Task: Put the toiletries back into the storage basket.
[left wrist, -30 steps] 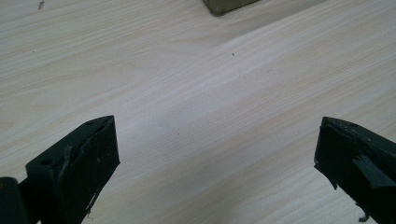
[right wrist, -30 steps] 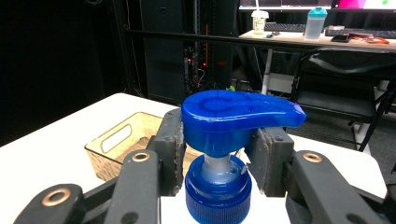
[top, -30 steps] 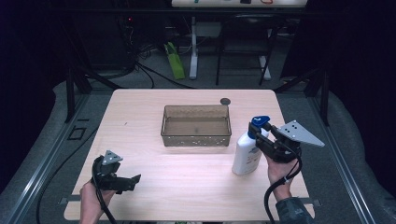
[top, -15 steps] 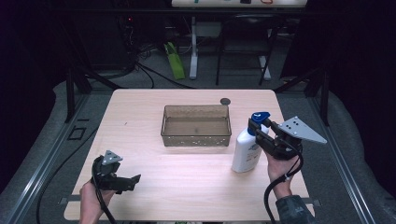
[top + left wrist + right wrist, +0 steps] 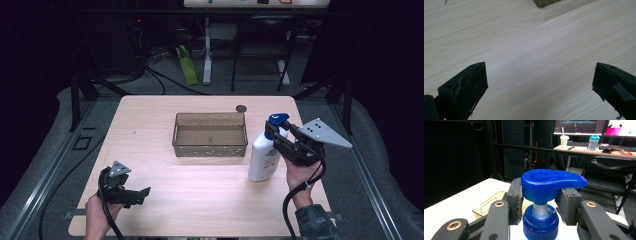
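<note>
A white pump bottle (image 5: 262, 159) with a blue pump head (image 5: 277, 119) stands upright at the table's right side, just right of the tray. My right gripper (image 5: 274, 131) is shut on its neck below the head. In the right gripper view the pads (image 5: 515, 197) press both sides of the blue pump (image 5: 549, 182), with the right gripper (image 5: 540, 201) level with the collar. Whether the bottle's base touches the table I cannot tell. My left gripper (image 5: 144, 193) hovers low at the front left, open. Its jaws stand wide apart over bare wood, the left gripper (image 5: 540, 82) holding nothing.
A brown see-through tray (image 5: 210, 149) sits in the middle of the light wooden table (image 5: 165, 115), and its corner (image 5: 546, 2) shows in the left gripper view. A small dark disc (image 5: 241, 108) lies behind the tray. Desks, chairs and cables stand beyond the table.
The right gripper and the bottle have risen slightly. The left gripper has barely moved.
</note>
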